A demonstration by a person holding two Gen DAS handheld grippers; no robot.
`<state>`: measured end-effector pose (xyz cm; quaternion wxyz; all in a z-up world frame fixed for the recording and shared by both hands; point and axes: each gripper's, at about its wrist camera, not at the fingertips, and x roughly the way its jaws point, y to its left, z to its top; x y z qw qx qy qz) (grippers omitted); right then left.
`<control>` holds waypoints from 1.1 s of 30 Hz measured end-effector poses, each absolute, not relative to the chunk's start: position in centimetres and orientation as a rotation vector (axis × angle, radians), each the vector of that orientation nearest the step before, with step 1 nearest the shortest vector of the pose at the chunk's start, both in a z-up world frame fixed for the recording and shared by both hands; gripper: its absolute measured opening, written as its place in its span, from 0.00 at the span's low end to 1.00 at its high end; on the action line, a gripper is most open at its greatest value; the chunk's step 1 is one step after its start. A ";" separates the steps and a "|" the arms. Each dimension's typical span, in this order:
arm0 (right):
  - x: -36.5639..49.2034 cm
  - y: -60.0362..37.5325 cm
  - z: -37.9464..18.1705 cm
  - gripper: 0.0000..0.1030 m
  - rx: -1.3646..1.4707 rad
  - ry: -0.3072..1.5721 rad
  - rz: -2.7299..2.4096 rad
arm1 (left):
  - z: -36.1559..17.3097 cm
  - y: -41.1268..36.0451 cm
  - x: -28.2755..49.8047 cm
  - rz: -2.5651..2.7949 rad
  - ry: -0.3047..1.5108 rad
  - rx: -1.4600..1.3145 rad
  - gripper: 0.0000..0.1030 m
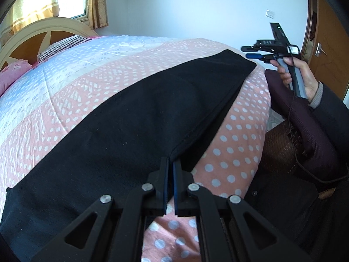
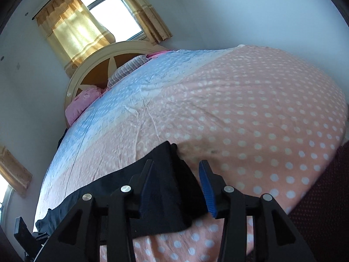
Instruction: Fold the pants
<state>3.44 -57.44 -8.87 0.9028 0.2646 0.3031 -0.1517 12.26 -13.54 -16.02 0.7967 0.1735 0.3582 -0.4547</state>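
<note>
At the bottom centre of the left wrist view, the left gripper (image 1: 170,166) has its two fingers drawn nearly together, pinching the near edge of the black pants (image 1: 122,135) where a seam runs up toward the upper right of the frame. The pants lie flat in a long band across the bedspread (image 1: 65,91), from the lower left corner up to a squared end at the right of centre. Just beyond that end, in the upper right, the right gripper (image 1: 253,52) is held in the air by a hand (image 1: 303,76), its fingers spread apart with nothing between them; a thin cable hangs from its handle. In the right wrist view the right gripper (image 2: 177,170) fills the bottom centre, jaws wide apart, with the end of the pants (image 2: 165,187) lying below and between them, the blue pad of the right-hand finger clear of the cloth; whether the left-hand finger touches the cloth cannot be told. The pants run from there toward the lower left corner. The bedspread (image 2: 250,109) is pink with white dots near the grippers and pale blue farther off. At the upper left stand a headboard (image 2: 104,65), pillows (image 2: 82,104) and a curtained window (image 2: 102,11). A wooden door (image 1: 327,50) shows at the right edge of the left wrist view.
</note>
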 end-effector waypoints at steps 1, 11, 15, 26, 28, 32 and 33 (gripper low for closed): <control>4.1 -57.5 -9.0 0.42 0.546 0.636 -0.303 | -16.1 -13.6 12.2 -0.977 0.769 0.373 0.04; 7.3 -56.6 -8.3 0.02 0.418 0.689 -0.347 | -15.8 -13.5 11.6 -1.010 0.733 0.435 0.04; 8.1 -57.3 -10.4 0.02 0.396 0.748 -0.388 | -16.4 -14.1 11.5 -1.012 0.739 0.460 0.04; 2.0 -56.0 -9.2 0.61 0.463 0.699 -0.394 | -16.4 -13.6 11.4 -1.019 0.731 0.439 0.04; 0.7 -55.7 -9.3 0.60 0.486 0.705 -0.390 | -16.4 -13.5 11.4 -1.019 0.730 0.436 0.04; -0.3 -55.4 -10.8 0.35 0.548 0.759 -0.353 | -16.4 -13.4 11.4 -1.015 0.732 0.436 0.04; -0.2 -55.4 -11.3 0.27 0.554 0.770 -0.348 | -16.4 -13.5 11.4 -1.015 0.733 0.437 0.04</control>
